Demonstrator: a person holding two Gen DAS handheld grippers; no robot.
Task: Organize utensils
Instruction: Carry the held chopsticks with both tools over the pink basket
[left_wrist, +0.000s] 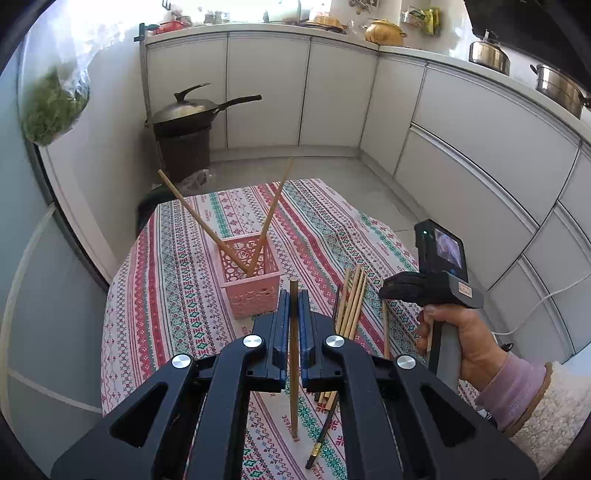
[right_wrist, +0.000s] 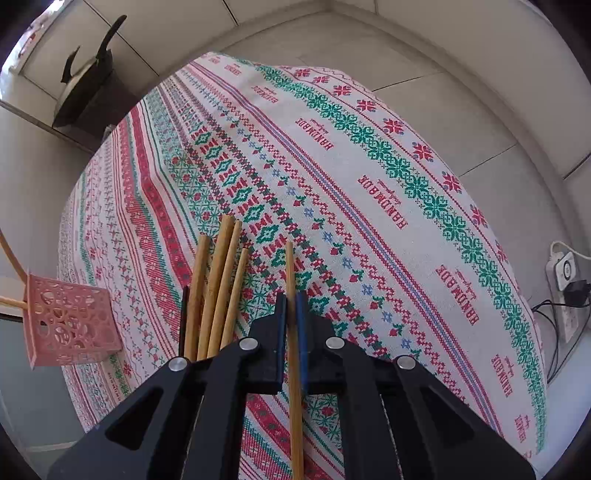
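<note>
A pink lattice basket (left_wrist: 251, 291) stands on the patterned tablecloth (left_wrist: 166, 295) with two wooden chopsticks (left_wrist: 266, 225) leaning in it. My left gripper (left_wrist: 294, 295) is shut on a wooden chopstick (left_wrist: 293, 369), just in front of the basket. Several loose wooden chopsticks (left_wrist: 352, 302) and a dark one (left_wrist: 321, 435) lie to its right. My right gripper (right_wrist: 290, 299) is shut on a wooden chopstick (right_wrist: 294, 387), held above the cloth (right_wrist: 369, 184). The loose pile (right_wrist: 214, 291) lies to its left, the basket (right_wrist: 70, 325) farther left. The right gripper's body (left_wrist: 432, 288) shows in the left wrist view.
A lidded wok (left_wrist: 188, 110) sits on a dark stand beyond the table's far edge. White cabinets (left_wrist: 461, 147) run along the back and right. A power strip with cables (right_wrist: 565, 280) lies on the floor to the right. A bag of greens (left_wrist: 51, 107) hangs at the left.
</note>
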